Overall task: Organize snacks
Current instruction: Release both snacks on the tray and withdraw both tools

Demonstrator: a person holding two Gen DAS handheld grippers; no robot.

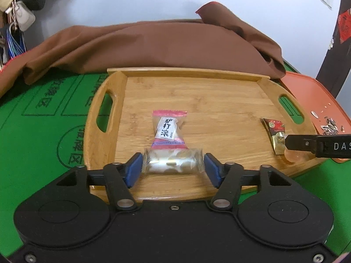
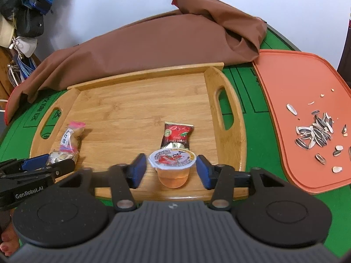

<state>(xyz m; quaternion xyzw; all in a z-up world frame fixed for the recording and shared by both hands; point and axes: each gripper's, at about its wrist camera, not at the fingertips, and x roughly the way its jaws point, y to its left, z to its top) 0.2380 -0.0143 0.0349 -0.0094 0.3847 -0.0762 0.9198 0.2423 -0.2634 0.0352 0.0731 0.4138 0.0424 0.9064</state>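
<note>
A wooden tray (image 1: 197, 92) lies on the green table. My left gripper (image 1: 173, 166) is open over its near edge. A clear-wrapped snack (image 1: 172, 161) lies between the blue pads, which flank its ends without squeezing it. Just beyond it sits a pink-ended packet (image 1: 167, 129). My right gripper (image 2: 171, 171) is open around an orange jelly cup (image 2: 173, 166) that stands on the tray (image 2: 136, 100), with small gaps on both sides. Behind the cup lies a red and gold sachet (image 2: 176, 137). The left gripper (image 2: 43, 164) shows at the tray's left end.
A crumpled brown cloth (image 2: 153, 39) lies behind the tray. To the right, an orange mat (image 2: 296, 83) carries scattered sunflower seed shells (image 2: 316, 131). Green printed felt (image 1: 33, 142) covers the table. Bags hang at the far left (image 1: 19, 15).
</note>
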